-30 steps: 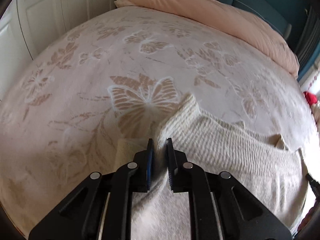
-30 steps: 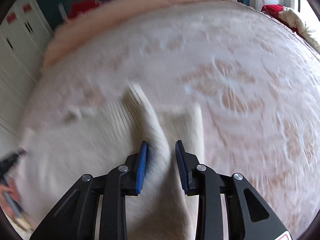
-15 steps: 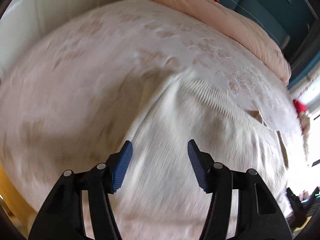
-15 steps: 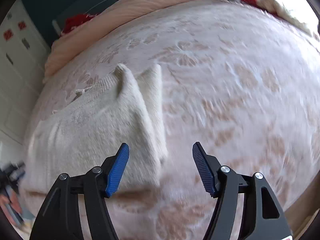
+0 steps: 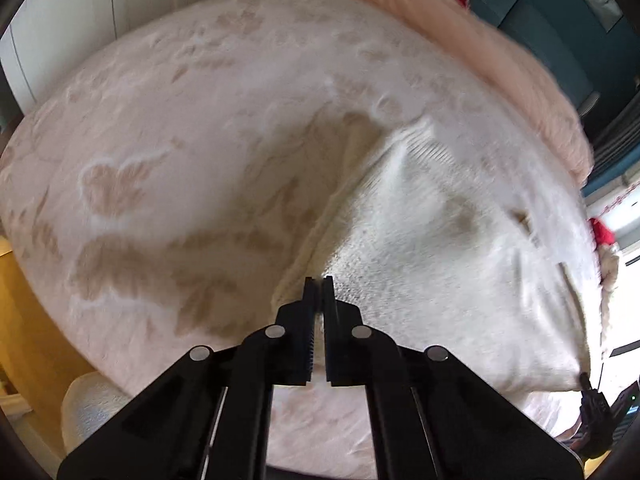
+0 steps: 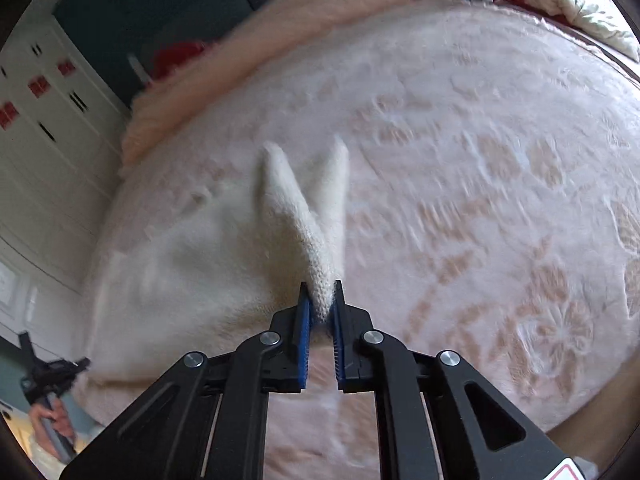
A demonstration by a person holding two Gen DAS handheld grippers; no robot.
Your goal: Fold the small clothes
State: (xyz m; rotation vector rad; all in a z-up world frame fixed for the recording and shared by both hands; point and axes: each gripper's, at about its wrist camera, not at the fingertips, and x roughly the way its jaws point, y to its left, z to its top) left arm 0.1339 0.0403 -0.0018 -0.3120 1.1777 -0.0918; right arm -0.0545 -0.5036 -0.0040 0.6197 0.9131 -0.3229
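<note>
Bed (image 5: 168,168): pale pink spread with butterfly pattern, fills both views. Pink duvet (image 6: 280,32): bunched along far edge. Cream knit garment (image 5: 440,248): lies on the bed's near half, partly folded, near edge lifted at both corners. Left tongs (image 5: 318,280): pinched together on garment's near-left edge. Right tongs (image 6: 321,286): clamped on a thick knit fold at near-right corner. Risk, judged: loose knit could stretch or slip free if pulled unevenly, skewing the fold. Readable writing: none; views blurred.
</note>
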